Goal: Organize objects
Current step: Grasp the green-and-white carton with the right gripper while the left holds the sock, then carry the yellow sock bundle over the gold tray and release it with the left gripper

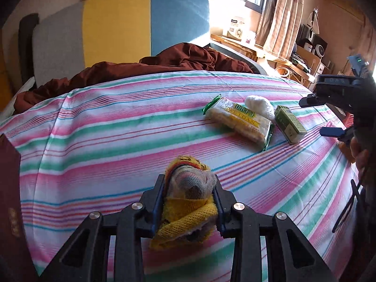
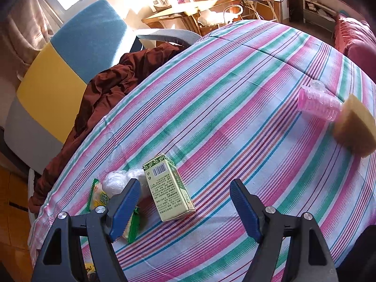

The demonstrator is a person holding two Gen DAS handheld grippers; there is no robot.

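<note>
My left gripper (image 1: 189, 181) is shut on a yellow knitted cloth bundle (image 1: 188, 223) with grey mesh showing at its top, held just over the striped bed sheet (image 1: 117, 122). Farther right lie a biscuit packet (image 1: 239, 123), a white crumpled bag (image 1: 259, 105) and a green carton (image 1: 290, 124). My right gripper (image 1: 315, 117) hovers beside them at the right edge. In the right wrist view that gripper (image 2: 185, 185) stands open just above the green carton (image 2: 166, 188), touching nothing. The white bag (image 2: 117, 182) and biscuit packet (image 2: 98, 195) sit behind its left finger.
A pink ribbed plastic piece (image 2: 317, 105) and a tan sponge (image 2: 354, 129) lie far right on the sheet. A brown blanket (image 1: 164, 58) is bunched against the yellow and blue headboard (image 1: 117, 28). A dark red box (image 1: 9, 199) stands at the left edge.
</note>
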